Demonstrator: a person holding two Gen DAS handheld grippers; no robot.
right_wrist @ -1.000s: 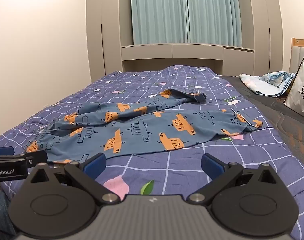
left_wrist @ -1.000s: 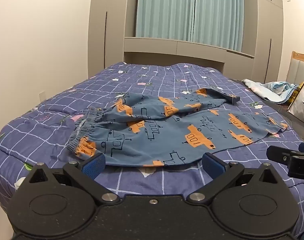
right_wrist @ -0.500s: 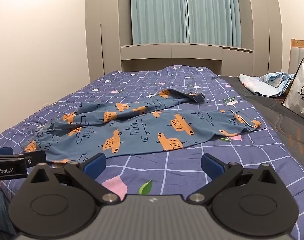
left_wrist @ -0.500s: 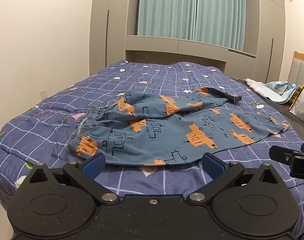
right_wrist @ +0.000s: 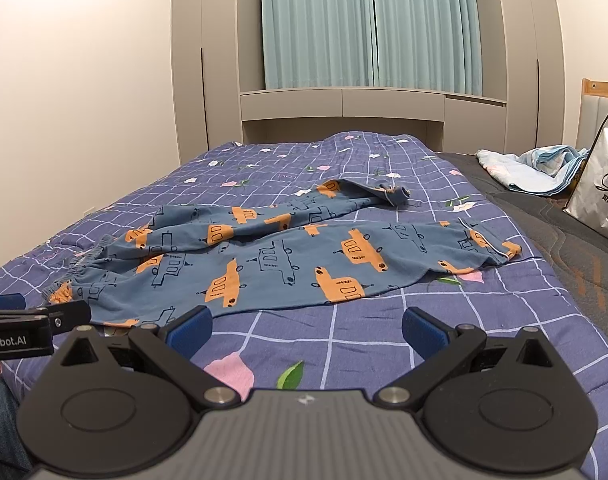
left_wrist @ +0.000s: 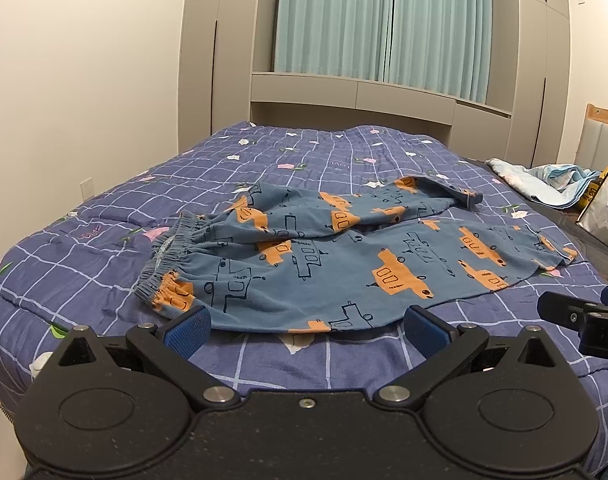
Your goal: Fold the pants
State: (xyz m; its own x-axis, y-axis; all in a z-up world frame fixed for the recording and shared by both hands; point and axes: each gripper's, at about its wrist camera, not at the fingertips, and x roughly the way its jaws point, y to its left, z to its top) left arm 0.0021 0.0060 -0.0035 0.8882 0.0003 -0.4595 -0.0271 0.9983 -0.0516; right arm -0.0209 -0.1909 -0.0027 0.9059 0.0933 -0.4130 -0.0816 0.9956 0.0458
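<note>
Blue pants with orange cars (left_wrist: 344,264) lie spread on the bed, waistband (left_wrist: 171,256) at the left, legs running right; the far leg is rumpled and its cuff (left_wrist: 464,196) curled. They also show in the right wrist view (right_wrist: 287,256). My left gripper (left_wrist: 306,330) is open and empty, just short of the pants' near edge. My right gripper (right_wrist: 306,330) is open and empty over bare quilt in front of the pants. Each gripper shows at the edge of the other's view.
The bed carries a purple checked quilt (left_wrist: 103,216) with flowers. A light blue cloth (right_wrist: 536,172) and a white bag (right_wrist: 600,184) lie on the dark mattress part at the right. Cabinets and teal curtains stand behind; a wall at the left.
Both views have shifted slightly; the grippers have crept a little closer to the pants. Both stay open. The pants have not moved.
</note>
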